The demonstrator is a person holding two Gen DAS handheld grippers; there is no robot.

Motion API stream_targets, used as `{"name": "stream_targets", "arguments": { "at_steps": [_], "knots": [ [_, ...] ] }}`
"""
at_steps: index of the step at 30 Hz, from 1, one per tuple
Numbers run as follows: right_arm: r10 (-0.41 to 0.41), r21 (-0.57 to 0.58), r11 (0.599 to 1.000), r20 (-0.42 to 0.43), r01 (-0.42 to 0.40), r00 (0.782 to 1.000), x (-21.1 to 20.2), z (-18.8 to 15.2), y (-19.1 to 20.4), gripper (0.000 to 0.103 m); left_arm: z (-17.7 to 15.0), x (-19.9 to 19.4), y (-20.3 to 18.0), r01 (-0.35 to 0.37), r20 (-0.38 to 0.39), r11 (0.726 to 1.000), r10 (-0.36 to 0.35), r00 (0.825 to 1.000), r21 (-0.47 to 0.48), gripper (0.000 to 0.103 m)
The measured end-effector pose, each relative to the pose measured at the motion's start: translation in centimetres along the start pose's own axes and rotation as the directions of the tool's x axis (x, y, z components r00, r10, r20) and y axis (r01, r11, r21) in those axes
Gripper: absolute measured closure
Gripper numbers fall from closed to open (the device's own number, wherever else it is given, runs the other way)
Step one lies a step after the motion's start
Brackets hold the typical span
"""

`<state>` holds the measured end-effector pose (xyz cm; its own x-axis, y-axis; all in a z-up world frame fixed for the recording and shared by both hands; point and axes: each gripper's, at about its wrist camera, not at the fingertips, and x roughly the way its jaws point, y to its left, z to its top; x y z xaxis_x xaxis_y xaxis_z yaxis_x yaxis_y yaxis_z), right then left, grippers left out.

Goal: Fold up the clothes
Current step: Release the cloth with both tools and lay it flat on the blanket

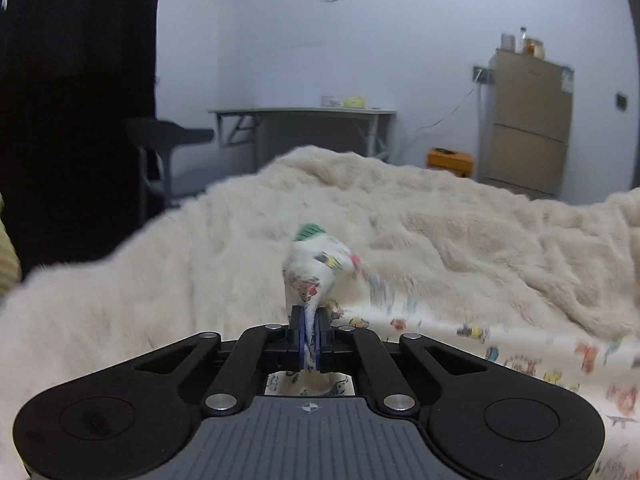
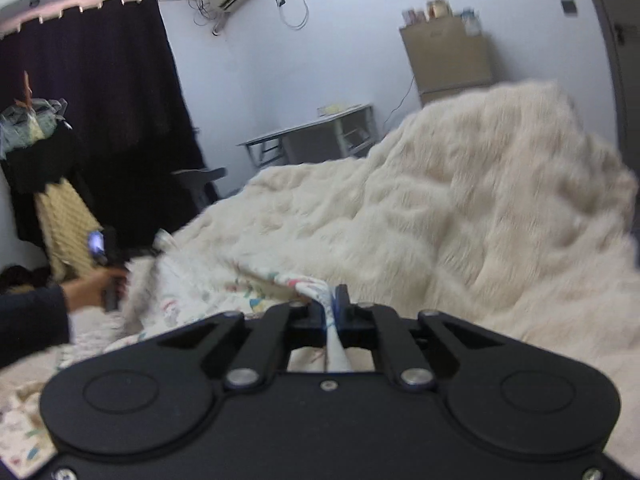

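Observation:
A white garment with small coloured prints (image 1: 500, 344) lies spread over a fluffy cream blanket (image 1: 200, 264) on a bed. My left gripper (image 1: 309, 322) is shut on a bunched corner of the garment, which sticks up above the jaws with a green patch on top. My right gripper (image 2: 330, 304) is shut on another part of the printed garment (image 2: 256, 292), and the cloth runs down between the jaws. In the right wrist view the person's left hand holds the other gripper (image 2: 105, 268) at the far left. Both views are motion-blurred.
The cream blanket (image 2: 460, 208) rises in a heap at the right. Beyond the bed stand a grey folding table (image 1: 304, 120), a dark chair (image 1: 168, 148), a brown cabinet (image 1: 528, 120), an orange box (image 1: 450, 162) and a black curtain (image 2: 100, 100).

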<state>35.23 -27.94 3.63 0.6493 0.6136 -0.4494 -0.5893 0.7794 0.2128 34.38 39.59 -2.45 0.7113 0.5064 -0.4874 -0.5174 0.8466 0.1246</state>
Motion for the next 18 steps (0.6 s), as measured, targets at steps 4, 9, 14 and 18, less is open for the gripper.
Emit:
{"name": "stream_targets", "arguments": {
  "at_steps": [4, 9, 14, 18],
  "knots": [
    [-0.153, 0.006, 0.988, -0.105, 0.155, 0.983, 1.2, -0.2, 0.5, 0.067, -0.4, -1.6, -1.6, 0.054, -0.08, 0.999, -0.054, 0.995, 0.003, 0.058],
    [-0.196, 0.183, 0.961, -0.07, 0.205, 0.978, -3.9, -2.2, -1.6, 0.055, -1.2, -10.5, -2.3, 0.269, -0.04, 0.957, -0.274, 0.961, -0.112, 0.032],
    [-0.187, 0.293, 0.935, -0.076, 0.201, 0.979, -11.3, -5.8, -0.8, 0.044, -1.7, -25.0, -6.1, 0.527, 0.05, 0.844, -0.534, 0.844, 0.102, 0.022],
    [-0.094, 0.261, 0.96, -0.042, 0.102, 0.995, -16.5, -8.6, 2.2, 0.04, -3.5, -36.0, -9.4, 0.579, 0.132, 0.764, -0.63, 0.766, 0.285, 0.014]
  ]
}}
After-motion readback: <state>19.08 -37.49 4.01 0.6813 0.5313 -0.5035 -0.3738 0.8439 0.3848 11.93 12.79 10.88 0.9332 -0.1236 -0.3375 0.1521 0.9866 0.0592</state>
